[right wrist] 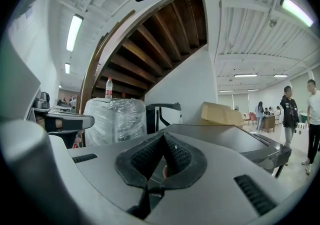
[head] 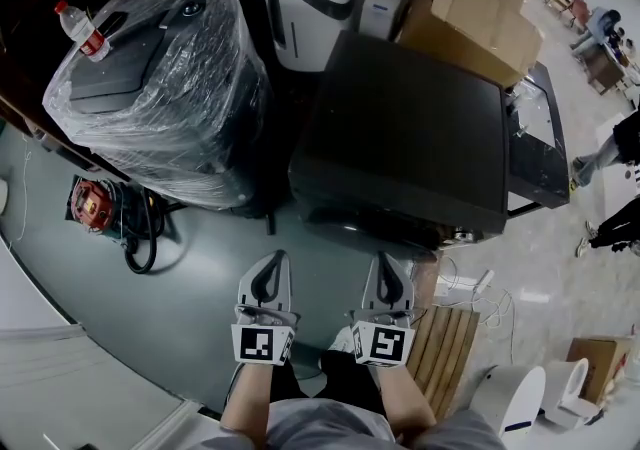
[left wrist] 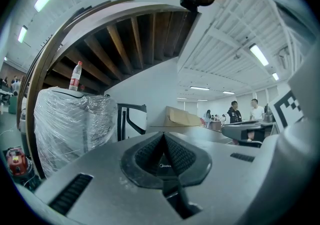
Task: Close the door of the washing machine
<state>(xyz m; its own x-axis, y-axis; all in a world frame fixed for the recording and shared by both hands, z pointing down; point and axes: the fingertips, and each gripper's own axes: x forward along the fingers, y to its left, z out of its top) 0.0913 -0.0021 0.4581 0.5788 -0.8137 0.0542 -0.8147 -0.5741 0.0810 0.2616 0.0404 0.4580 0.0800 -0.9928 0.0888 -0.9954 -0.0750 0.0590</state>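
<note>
Before the person's feet, the dark washing machine (head: 410,128) shows only its flat top; its front face, and so its door, is tucked under the near edge, and I cannot tell whether the door hangs ajar or sits latched. The left gripper (head: 277,258) and right gripper (head: 385,258) are held low and close to the body, side by side, each with its jaws together at the tips and nothing between them. This fits a door waiting for a push as well as one already shut. Doing this well, I judge, starts with bringing the front into sight; closed jaws make a good blunt pusher, and the plastic-wrapped appliance (head: 160,88) crowds the left
</note>
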